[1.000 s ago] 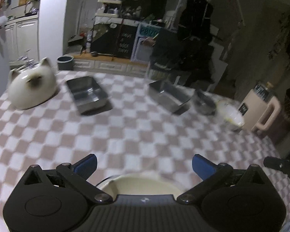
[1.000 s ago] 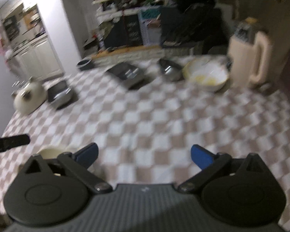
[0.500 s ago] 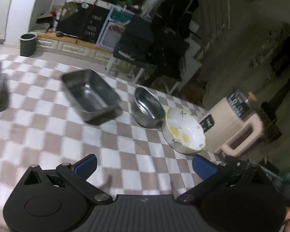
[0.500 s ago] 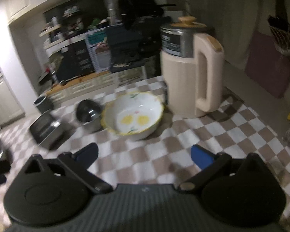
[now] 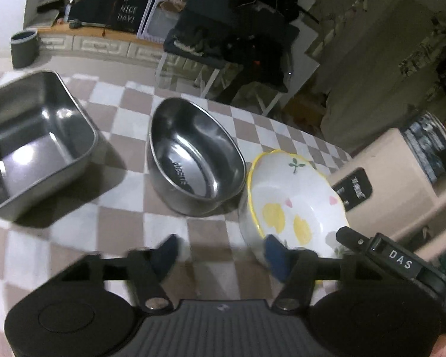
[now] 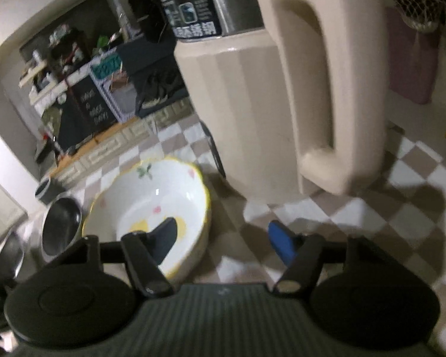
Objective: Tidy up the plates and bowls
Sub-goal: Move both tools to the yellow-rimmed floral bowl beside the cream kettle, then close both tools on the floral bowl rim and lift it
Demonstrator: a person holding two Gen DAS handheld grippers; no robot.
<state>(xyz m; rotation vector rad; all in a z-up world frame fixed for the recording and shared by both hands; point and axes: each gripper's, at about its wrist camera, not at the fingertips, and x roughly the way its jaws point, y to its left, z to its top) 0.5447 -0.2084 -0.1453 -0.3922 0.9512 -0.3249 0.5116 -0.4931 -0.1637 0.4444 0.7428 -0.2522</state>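
A white bowl with a yellow rim and flower pattern stands on the checked tablecloth, just right of an oval steel bowl. My left gripper hovers at the white bowl's near-left side, jaws closing, its right fingertip against the outer wall and its left one over the cloth. My right gripper straddles the near-right rim of the white bowl: one finger is inside, the other outside over the cloth. Its jaws are closing, and the pads stand apart from the rim.
A rectangular steel tray lies left of the oval bowl. A tall beige jug with a big handle stands close behind and right of the white bowl. The table's far edge runs behind the bowls, with chairs and shelves beyond.
Both grippers swept across the table and dropped in close on the white bowl. Their jaws, wide before, have narrowed. The cat-shaped jar and second tray left the view.
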